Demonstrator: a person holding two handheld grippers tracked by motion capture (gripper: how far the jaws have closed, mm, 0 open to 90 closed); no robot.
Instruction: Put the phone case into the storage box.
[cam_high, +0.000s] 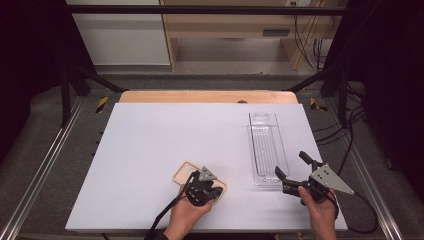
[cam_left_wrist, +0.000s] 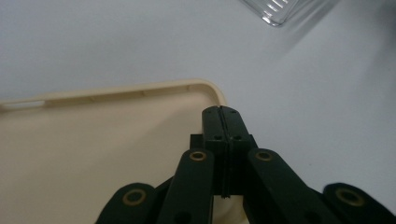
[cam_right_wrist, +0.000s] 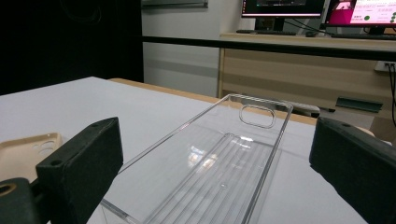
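The left gripper (cam_left_wrist: 223, 114) has its jaws pressed together with nothing between them. Its tip sits over the edge of the tan phone case (cam_left_wrist: 84, 154), which lies flat on the white desk (cam_high: 150, 145), near the person. The case looks light, thin and bendy, so it should be pinched by its raised rim. The right gripper (cam_right_wrist: 215, 172) is wide open and holds nothing. Just in front of it lies the clear plastic tray (cam_right_wrist: 219, 163). It looks hard, light and slippery, best taken by a side wall.
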